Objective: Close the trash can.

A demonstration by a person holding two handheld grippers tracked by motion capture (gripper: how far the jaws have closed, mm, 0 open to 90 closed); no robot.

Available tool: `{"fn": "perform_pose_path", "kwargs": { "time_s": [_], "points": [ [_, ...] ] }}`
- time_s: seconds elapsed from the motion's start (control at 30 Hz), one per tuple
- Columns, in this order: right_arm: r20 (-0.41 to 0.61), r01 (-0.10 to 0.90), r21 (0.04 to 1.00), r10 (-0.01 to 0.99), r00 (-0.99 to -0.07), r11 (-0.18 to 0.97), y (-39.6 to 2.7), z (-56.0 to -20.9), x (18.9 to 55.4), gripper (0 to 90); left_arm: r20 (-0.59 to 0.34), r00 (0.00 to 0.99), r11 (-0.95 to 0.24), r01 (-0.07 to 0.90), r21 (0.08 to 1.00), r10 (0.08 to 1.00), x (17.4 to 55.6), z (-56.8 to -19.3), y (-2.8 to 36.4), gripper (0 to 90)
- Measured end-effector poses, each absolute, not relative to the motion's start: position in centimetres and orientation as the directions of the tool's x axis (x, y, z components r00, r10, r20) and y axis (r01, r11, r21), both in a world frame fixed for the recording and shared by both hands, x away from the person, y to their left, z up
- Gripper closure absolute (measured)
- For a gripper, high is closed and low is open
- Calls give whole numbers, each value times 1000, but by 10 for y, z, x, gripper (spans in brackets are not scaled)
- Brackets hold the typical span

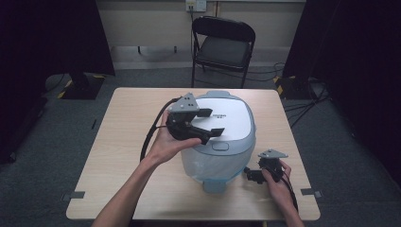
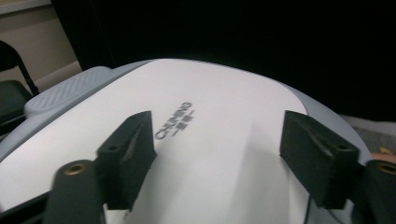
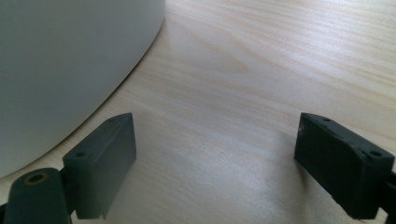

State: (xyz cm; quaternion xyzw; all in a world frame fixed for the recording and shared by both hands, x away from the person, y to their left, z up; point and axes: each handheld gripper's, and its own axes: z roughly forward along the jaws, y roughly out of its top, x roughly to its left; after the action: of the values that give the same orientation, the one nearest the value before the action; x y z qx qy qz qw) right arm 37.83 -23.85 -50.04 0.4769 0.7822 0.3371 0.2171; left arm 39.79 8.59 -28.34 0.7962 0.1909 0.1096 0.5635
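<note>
A rice cooker [image 1: 222, 156] with a white lid [image 1: 234, 120] and grey-blue rim stands on the right half of the wooden table [image 1: 123, 146]. My left gripper [image 1: 213, 122] hovers just over the left part of the lid, open, with nothing between its fingers. In the left gripper view the left gripper [image 2: 217, 154] straddles the lid [image 2: 224, 98] and its printed logo [image 2: 173, 120]. My right gripper [image 1: 250, 174] rests low by the cooker's front right. In the right gripper view the right gripper [image 3: 215, 158] stands open over bare table [image 3: 261, 70], with the cooker's wall [image 3: 60, 60] at the left.
A black folding chair [image 1: 222, 45] stands behind the table's far edge. Cables lie on the floor at the right [image 1: 302, 101]. The cooker's latch button [image 1: 220, 146] faces the near side, and its grey hinge part [image 2: 65, 93] lies at the far side.
</note>
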Motion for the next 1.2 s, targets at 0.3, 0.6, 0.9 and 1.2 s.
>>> {"fn": "perform_pose_path", "kwargs": {
  "time_s": [0.3, 0.6, 0.9, 1.2],
  "points": [
    [-18, 600, 734, 892, -451, 318, -239, -500, 378, 116, -121, 815, -176, 263, 949, 566, 410, -296, 155, 197],
    [-18, 600, 734, 892, -451, 318, -239, -500, 378, 116, -148, 727, -133, 314, 940, 671, 412, -324, 201, 185],
    [-19, 600, 734, 893, -450, 318, -238, -500, 378, 116, -133, 624, -170, 401, 900, 770, 411, -369, 242, 187],
    [-14, 603, 733, 893, -449, 315, -238, -500, 378, 116, -152, 534, -190, 530, 826, 832, 400, -427, 280, 214]
  ]
}}
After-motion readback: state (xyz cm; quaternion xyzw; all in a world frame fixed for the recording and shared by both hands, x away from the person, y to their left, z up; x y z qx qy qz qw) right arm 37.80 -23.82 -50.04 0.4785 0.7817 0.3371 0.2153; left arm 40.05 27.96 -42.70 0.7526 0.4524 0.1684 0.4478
